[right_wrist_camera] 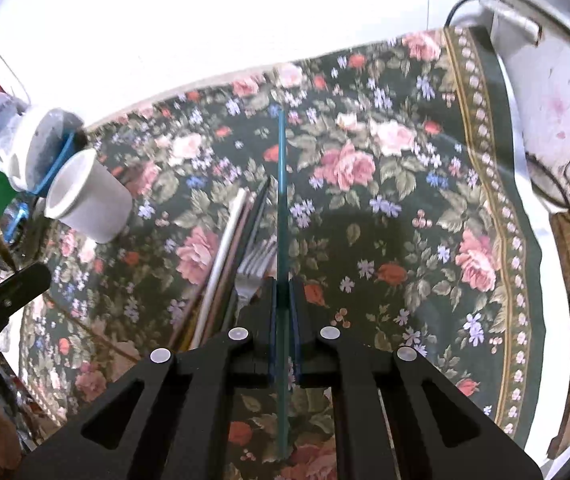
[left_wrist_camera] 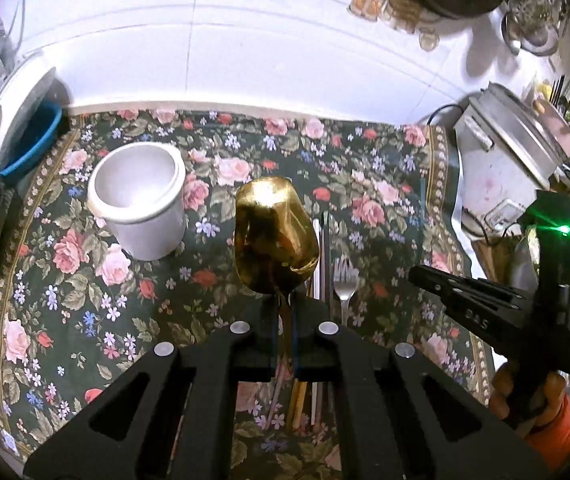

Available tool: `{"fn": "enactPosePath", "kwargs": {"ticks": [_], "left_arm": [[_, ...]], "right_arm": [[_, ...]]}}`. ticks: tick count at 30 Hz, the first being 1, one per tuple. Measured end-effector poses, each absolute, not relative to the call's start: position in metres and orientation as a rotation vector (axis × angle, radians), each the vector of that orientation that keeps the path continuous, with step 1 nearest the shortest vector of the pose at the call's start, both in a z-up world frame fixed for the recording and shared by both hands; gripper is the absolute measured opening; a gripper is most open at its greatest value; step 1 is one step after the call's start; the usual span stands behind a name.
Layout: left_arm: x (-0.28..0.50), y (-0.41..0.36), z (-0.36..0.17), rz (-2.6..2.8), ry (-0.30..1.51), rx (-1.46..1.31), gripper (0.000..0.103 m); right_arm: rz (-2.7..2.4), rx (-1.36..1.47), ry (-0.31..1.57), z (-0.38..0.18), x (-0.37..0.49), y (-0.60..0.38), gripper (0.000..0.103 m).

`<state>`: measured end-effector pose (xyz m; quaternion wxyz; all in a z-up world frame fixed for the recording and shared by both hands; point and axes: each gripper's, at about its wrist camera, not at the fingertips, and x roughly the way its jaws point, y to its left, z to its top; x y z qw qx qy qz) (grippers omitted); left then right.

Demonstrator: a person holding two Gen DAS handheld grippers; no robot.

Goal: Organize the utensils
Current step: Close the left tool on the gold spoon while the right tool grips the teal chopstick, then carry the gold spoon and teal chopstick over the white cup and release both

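Note:
My left gripper [left_wrist_camera: 281,304] is shut on a gold spoon [left_wrist_camera: 275,232], its bowl pointing forward above the floral cloth. A white cylindrical holder [left_wrist_camera: 139,200] stands to the spoon's left; it also shows in the right wrist view [right_wrist_camera: 85,196]. My right gripper [right_wrist_camera: 283,292] is shut on a thin blue-green stick [right_wrist_camera: 281,184] that points forward over the cloth. A silver fork [right_wrist_camera: 255,264] and several chopsticks [right_wrist_camera: 229,248] lie on the cloth just left of it. In the left wrist view the right gripper [left_wrist_camera: 425,276] shows at right and the fork [left_wrist_camera: 343,284] lies beside the spoon.
The floral cloth [right_wrist_camera: 405,208] covers the counter. A white rice cooker [left_wrist_camera: 509,168] stands at the right edge. A blue-rimmed bowl and white container [left_wrist_camera: 17,120] sit at the left. Pots and hanging utensils [left_wrist_camera: 525,12] crowd the back right. The left gripper [right_wrist_camera: 13,284] shows at left.

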<state>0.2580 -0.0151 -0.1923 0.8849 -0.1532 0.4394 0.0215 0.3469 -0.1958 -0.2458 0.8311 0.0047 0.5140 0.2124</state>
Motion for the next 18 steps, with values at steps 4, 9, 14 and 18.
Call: {"fn": "enactPosePath", "kwargs": {"ticks": [4,9,14,18], "left_arm": [[0.256,-0.012,-0.181,0.062,0.883,-0.318,0.003],[0.254,0.000,-0.165,0.077,0.849,-0.321,0.003],[0.253,0.018,-0.150,0.070,0.816,-0.308,0.003],[0.253,0.038,-0.140,0.046,0.797,-0.300,0.003]], "right_arm": [[0.480,0.028,1.049,-0.227,0.342,-0.195,0.005],[0.522,0.032,0.983,-0.202,0.338,-0.187,0.005],[0.546,0.042,0.919,-0.175,0.336,-0.170,0.005],[0.554,0.051,0.870,-0.156,0.333,-0.152,0.005]]}}
